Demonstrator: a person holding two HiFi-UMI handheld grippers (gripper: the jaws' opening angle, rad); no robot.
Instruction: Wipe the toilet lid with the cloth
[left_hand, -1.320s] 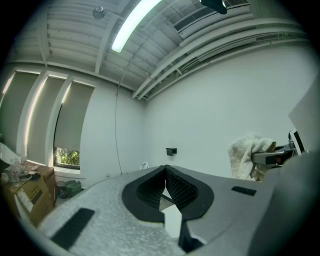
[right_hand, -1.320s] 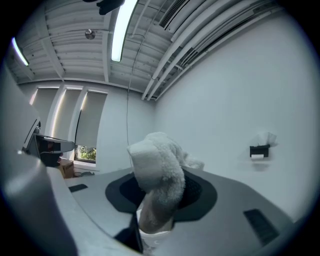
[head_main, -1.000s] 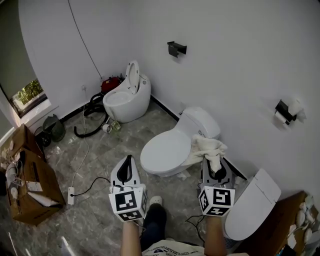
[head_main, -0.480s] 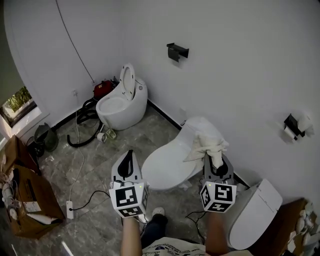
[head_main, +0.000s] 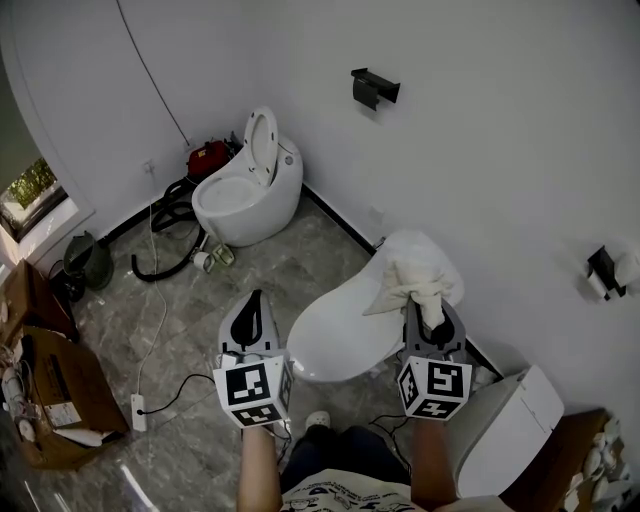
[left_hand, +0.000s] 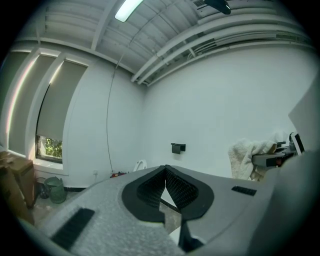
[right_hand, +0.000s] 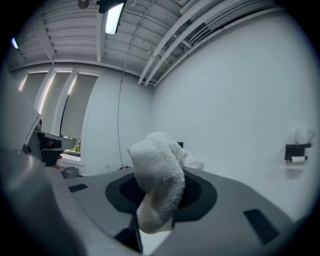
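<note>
A white toilet with its lid (head_main: 345, 325) down stands against the wall in the head view, right in front of me. My right gripper (head_main: 432, 318) is shut on a white terry cloth (head_main: 415, 278), which bunches up above the toilet's tank end. In the right gripper view the cloth (right_hand: 159, 180) fills the space between the jaws. My left gripper (head_main: 252, 318) hovers to the left of the lid, above the floor. In the left gripper view its jaws (left_hand: 165, 192) meet at the tips with nothing between them.
A second white toilet (head_main: 245, 190) with its seat raised stands at the far left wall, with a black hose (head_main: 165, 255) and a red item beside it. Cardboard boxes (head_main: 40, 385) sit at the left. A loose toilet lid (head_main: 510, 430) leans at the lower right. A black holder (head_main: 375, 88) hangs on the wall.
The view has shifted, and the toilet now sits more centred. The cloth in my right gripper has moved up toward the tank end of the lid. The left gripper holds much the same place.
</note>
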